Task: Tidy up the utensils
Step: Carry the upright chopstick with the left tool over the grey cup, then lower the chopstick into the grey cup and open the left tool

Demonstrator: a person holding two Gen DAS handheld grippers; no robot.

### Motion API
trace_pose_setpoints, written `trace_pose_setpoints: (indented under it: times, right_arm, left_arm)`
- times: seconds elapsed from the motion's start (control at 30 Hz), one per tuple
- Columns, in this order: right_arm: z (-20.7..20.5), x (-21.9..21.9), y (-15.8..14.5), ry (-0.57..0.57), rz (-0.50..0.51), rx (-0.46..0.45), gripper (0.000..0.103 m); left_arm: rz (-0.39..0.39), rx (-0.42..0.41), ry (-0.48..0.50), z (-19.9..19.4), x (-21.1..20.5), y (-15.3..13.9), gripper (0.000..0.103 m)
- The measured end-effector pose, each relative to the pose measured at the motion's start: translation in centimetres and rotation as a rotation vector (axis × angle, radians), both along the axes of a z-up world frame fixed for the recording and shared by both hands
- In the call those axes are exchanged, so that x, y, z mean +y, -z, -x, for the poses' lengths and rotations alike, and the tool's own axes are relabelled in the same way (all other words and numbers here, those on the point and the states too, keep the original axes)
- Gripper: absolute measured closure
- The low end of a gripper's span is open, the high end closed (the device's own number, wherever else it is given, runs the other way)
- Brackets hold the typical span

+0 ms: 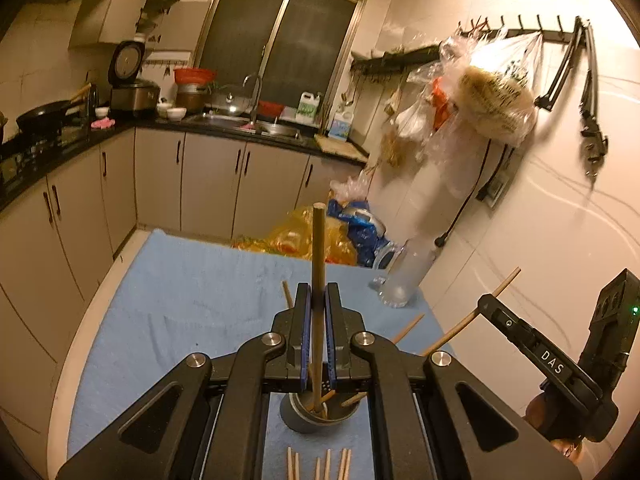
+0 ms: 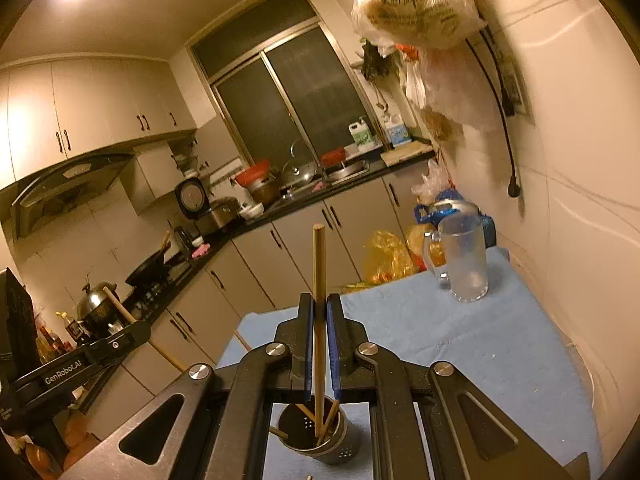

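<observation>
Both claws are clamped on chopsticks! The left gripper [image 1: 316, 312] pinches its chopstick [image 1: 319, 248] upright, tip right below over the metal holder [image 1: 320, 416]. The right gripper [image 2: 318, 320] likewise holds another chopstick [image 2: 319, 272] above the cup [image 2: 320, 436], presumably for a straight drop. Loose chopsticks [image 1: 320, 464] wait just behind.

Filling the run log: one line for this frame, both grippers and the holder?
left gripper: shut on chopstick | right gripper: shut on chopstick | both above utensil holder | loose chopsticks on blue cloth
</observation>
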State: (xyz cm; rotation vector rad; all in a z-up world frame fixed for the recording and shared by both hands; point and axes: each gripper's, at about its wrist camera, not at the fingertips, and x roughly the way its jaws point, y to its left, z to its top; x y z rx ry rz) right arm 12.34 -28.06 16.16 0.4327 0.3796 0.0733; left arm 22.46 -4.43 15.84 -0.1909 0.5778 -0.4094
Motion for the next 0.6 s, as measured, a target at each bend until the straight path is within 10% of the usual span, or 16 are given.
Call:
trace_pose_setpoints:
  times: [0.6]
  right_arm:
    - [-3.6,1.1,6.4,-0.040,-0.013,0.162,0.095]
  left_arm:
    - [-0.033,0.111,0.029,-3.6,-1.0,6.0,0.097]
